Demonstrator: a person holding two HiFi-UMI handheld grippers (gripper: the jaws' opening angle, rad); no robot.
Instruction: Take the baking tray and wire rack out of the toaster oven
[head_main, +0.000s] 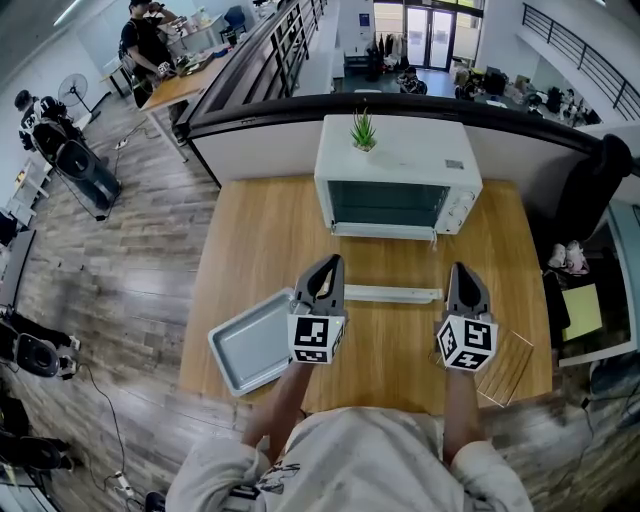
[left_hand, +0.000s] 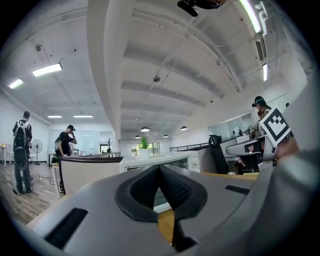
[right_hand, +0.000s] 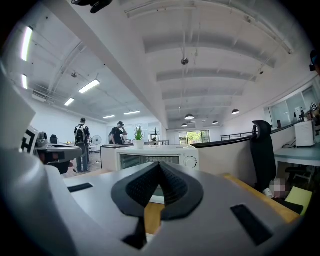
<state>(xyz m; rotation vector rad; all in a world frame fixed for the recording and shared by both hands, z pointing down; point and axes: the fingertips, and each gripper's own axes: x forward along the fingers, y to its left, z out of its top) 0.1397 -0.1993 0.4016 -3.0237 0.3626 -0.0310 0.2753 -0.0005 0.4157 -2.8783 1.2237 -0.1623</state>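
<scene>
Both the left gripper and right gripper had their jaws closed on nothing, but a careless nudge could tip the baking tray off the counter's front-left corner.

Shirt: I saw a pale grey top with loose sleeves and a dark print low on the left side.
Left gripper: it had a light grey shell tapering to a point, with dark slots set in it.
Right gripper: it had the same grey shell and shape.
Marker cubes: they were white, with black square patterns.
Pads: they were black and finely ribbed.
</scene>
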